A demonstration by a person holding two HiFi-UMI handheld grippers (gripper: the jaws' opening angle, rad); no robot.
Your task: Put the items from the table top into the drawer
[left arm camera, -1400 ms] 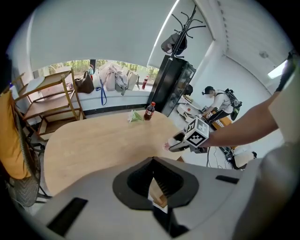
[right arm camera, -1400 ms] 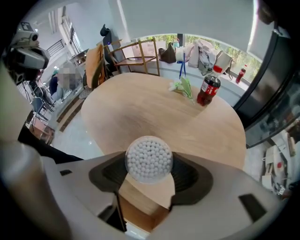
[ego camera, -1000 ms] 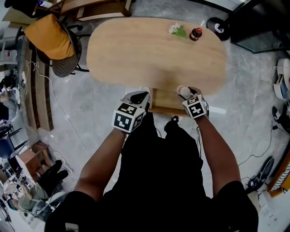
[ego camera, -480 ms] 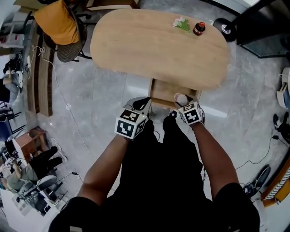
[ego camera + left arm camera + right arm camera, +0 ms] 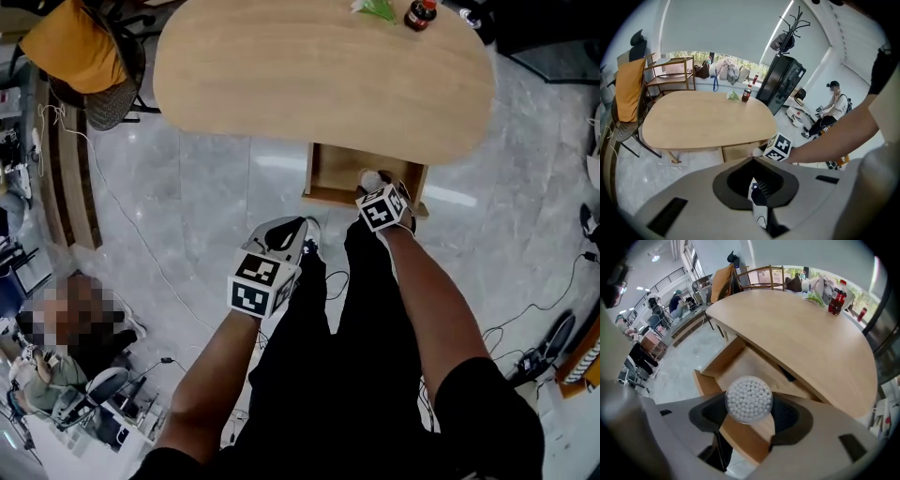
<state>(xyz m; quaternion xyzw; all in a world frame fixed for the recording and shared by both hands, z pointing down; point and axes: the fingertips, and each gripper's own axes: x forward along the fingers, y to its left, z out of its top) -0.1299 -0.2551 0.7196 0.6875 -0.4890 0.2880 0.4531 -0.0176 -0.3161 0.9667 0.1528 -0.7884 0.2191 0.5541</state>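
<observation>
My right gripper is shut on a round clear jar of white cotton swabs. It holds the jar over the open wooden drawer under the oval table. From the head view, the jar sits at the drawer's front right corner. A red-capped dark bottle and a green and white packet stay on the table's far end. My left gripper hangs low beside the person's legs, shut and with nothing in it.
A chair with an orange cover stands at the table's left end. A black cabinet and a seated person are past the table's far right. Cables lie on the grey floor.
The right gripper has carried the jar back from the table's edge to above the open drawer. The left gripper has dropped lower and away from the table.
</observation>
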